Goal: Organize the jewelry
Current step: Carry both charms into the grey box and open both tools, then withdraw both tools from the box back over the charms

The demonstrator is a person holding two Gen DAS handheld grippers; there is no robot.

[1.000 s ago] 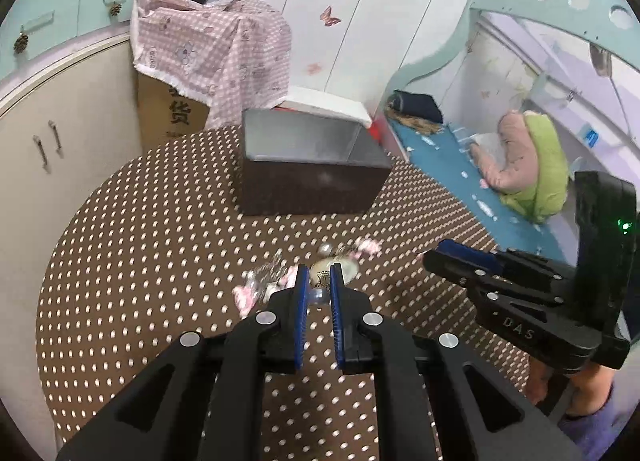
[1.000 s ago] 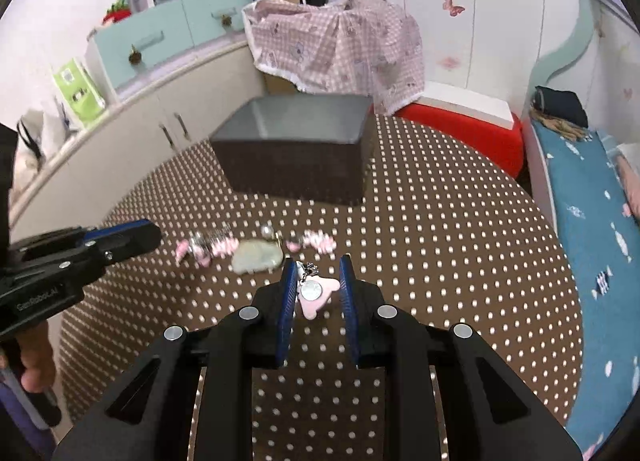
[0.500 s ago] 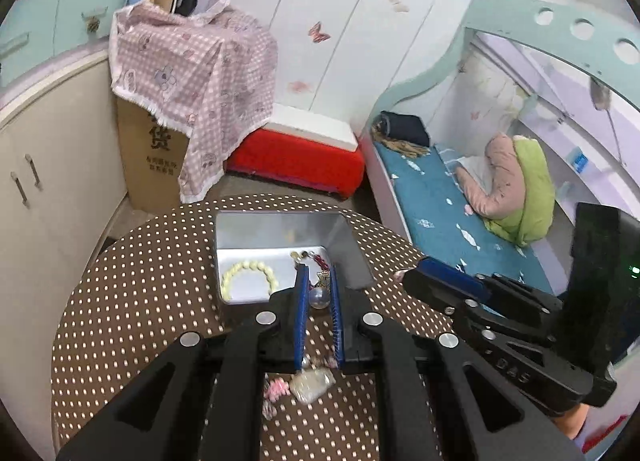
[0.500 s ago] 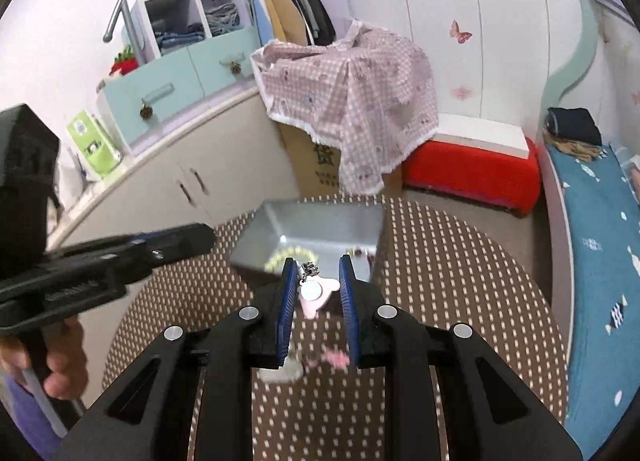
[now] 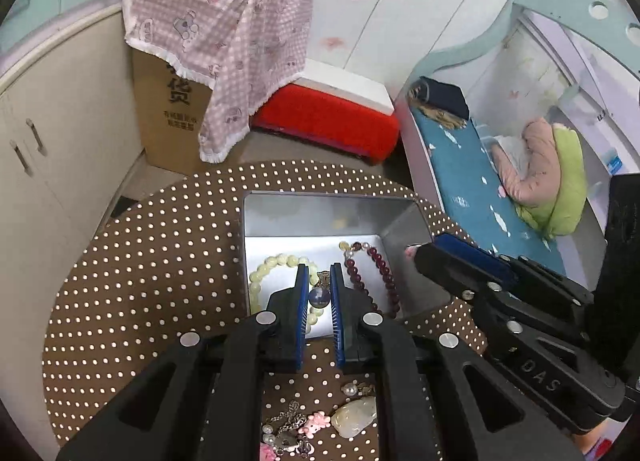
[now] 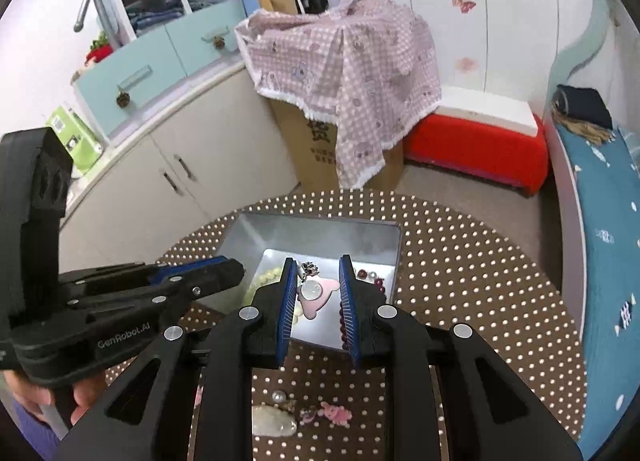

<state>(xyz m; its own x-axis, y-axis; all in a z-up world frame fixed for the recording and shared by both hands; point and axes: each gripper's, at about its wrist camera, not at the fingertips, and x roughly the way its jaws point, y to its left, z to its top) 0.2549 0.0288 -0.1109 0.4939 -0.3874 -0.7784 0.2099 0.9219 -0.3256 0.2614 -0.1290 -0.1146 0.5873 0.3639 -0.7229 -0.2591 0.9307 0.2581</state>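
Observation:
An open metal box (image 5: 272,217) stands on the round dotted table and holds a pale bead bracelet (image 5: 276,263) and a dark red bead bracelet (image 5: 380,261). My left gripper (image 5: 319,293) is shut on a small blue bead charm (image 5: 319,297) above the box. My right gripper (image 6: 318,289) is shut on a pink charm with a silver disc (image 6: 316,295), also above the box (image 6: 320,229). Loose jewelry lies on the table near me: a pale jade pendant (image 5: 354,417), pink charms (image 5: 314,421) and a pearl (image 5: 350,389).
The table (image 5: 152,261) has a brown cloth with white dots. Beyond it are a cardboard box under a pink checked cloth (image 5: 216,33), a red stool (image 5: 328,121), cream cabinets (image 5: 40,133) and a bed (image 5: 472,181) at the right.
Both grippers rose from the table with their charms and moved over the open box. The view now looks down into the box, with the loose jewelry left below near the wrists.

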